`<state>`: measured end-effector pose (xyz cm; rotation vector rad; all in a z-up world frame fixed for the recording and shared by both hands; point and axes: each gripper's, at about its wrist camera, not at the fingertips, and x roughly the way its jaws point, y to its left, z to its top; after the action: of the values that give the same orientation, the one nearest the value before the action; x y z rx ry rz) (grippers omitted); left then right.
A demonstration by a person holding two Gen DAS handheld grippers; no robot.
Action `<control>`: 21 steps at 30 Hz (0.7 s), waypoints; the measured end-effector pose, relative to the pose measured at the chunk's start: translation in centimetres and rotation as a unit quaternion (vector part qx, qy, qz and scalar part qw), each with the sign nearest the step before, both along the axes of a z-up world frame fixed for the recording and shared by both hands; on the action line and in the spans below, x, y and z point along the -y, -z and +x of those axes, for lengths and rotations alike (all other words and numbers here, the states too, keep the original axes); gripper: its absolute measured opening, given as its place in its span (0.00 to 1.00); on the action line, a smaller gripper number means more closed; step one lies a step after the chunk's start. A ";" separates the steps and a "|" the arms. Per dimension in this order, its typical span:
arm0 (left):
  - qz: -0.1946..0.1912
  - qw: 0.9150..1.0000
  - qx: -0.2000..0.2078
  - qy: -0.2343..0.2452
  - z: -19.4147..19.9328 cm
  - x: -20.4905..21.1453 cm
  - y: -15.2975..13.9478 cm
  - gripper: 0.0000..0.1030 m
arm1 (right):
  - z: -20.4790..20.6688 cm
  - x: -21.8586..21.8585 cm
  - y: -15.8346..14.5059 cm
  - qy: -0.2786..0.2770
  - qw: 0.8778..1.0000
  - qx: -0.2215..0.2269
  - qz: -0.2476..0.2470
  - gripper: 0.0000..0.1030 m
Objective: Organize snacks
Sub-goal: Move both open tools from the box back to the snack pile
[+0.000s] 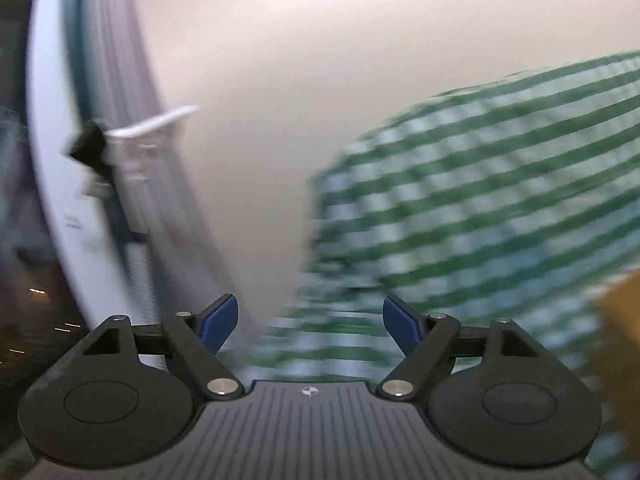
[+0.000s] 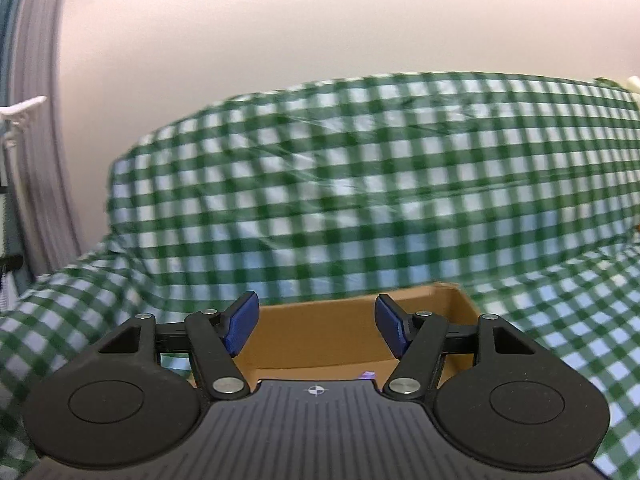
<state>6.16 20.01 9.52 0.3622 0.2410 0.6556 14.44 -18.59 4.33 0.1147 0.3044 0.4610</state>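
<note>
From where I stand, both tools are up in the air and neither carries anything: the left gripper (image 1: 310,322) has its blue fingers (image 1: 218,322) spread wide with nothing between them, and the right gripper (image 2: 316,326) likewise has its fingers (image 2: 240,326) spread apart and empty. The left view is smeared with motion, pointed mostly at a pale wall (image 1: 320,80) with the green checked cloth (image 1: 500,180) off to its right, so I would judge that hand is swinging about rather than reaching for anything. The right one hovers just above an open cardboard box (image 2: 340,332) that sits on the cloth-covered table (image 2: 80,300), near a cloth-draped hump behind it. Only a tiny purple scrap (image 2: 368,375) shows at the box's near edge, perhaps a snack wrapper, though it is too small to tell, and the rest of the box floor that shows is bare. To do this step well, I'd say tilt the right tool down first so the snacks come into view, settle the left hand until its picture is steady, and keep the fingers wide until they straddle one packet squarely. By count: two grippers, one box, one checked cloth, one white rack-like thing (image 1: 152,124) by the wall, and no snack I can plainly make out.
</note>
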 end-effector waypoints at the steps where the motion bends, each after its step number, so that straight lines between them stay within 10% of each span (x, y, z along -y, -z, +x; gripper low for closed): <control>1: 0.003 1.000 -0.008 -0.014 0.2 -1.9 -0.1 0.82 | -0.3 -0.6 0.0 -0.010 1.000 0.003 0.000 0.65; 11: -0.058 0.993 -0.061 -0.084 -4.6 -6.7 1.1 0.83 | -3.7 -7.1 0.0 -0.123 0.992 0.028 -0.020 0.65; 17: -0.022 0.999 -0.019 0.034 -8.3 1.3 0.2 0.87 | -5.6 -11.2 1.2 -0.178 0.983 -0.005 -0.042 0.68; 19: -0.083 0.990 -0.058 0.101 -6.5 2.1 1.6 0.68 | -6.2 -12.8 2.1 -0.195 0.979 -0.029 -0.054 0.68; 21: -0.153 0.976 -0.098 0.120 -4.5 1.8 3.4 0.11 | -6.9 -14.5 3.5 -0.217 0.972 -0.061 -0.071 0.67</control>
<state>1.65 18.25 6.11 0.1556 0.4730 0.3353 7.56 -4.05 0.80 -0.0662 0.4860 0.8662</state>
